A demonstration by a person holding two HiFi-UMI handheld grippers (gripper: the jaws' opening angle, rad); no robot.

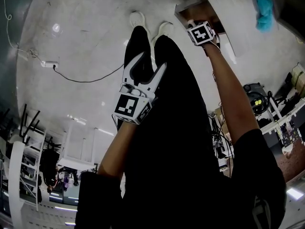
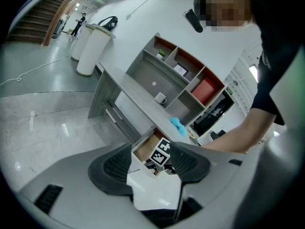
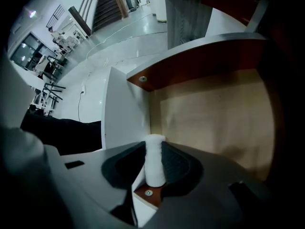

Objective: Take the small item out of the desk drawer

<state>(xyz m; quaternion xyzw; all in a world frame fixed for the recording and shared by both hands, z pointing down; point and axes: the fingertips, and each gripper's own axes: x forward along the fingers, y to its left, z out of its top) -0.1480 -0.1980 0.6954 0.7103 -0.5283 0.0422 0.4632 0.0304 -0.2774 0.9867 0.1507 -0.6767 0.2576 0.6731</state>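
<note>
Head view: right arm stretched to upper right, right gripper (image 1: 196, 24) pointing down into the open drawer (image 1: 187, 7); left gripper (image 1: 150, 65) mid-frame.
Left gripper view: tongs apart, empty.
Right gripper view: tongs clamped on small white cylinder (image 3: 154, 159), lower centre, inside drawer.

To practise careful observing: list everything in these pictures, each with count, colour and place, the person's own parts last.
small cylinder: one, white, in the drawer, between the right gripper's jaws
drawer: one, wood-coloured inside, pulled open
desk: one, grey, above the drawer
mug: one, white, on the desk
cloth: one, blue, on the desk
shelf unit: one, grey and red-brown, at the desk's back
right gripper: one, grey, shut on the small cylinder
left gripper: one, grey, open, empty
</note>
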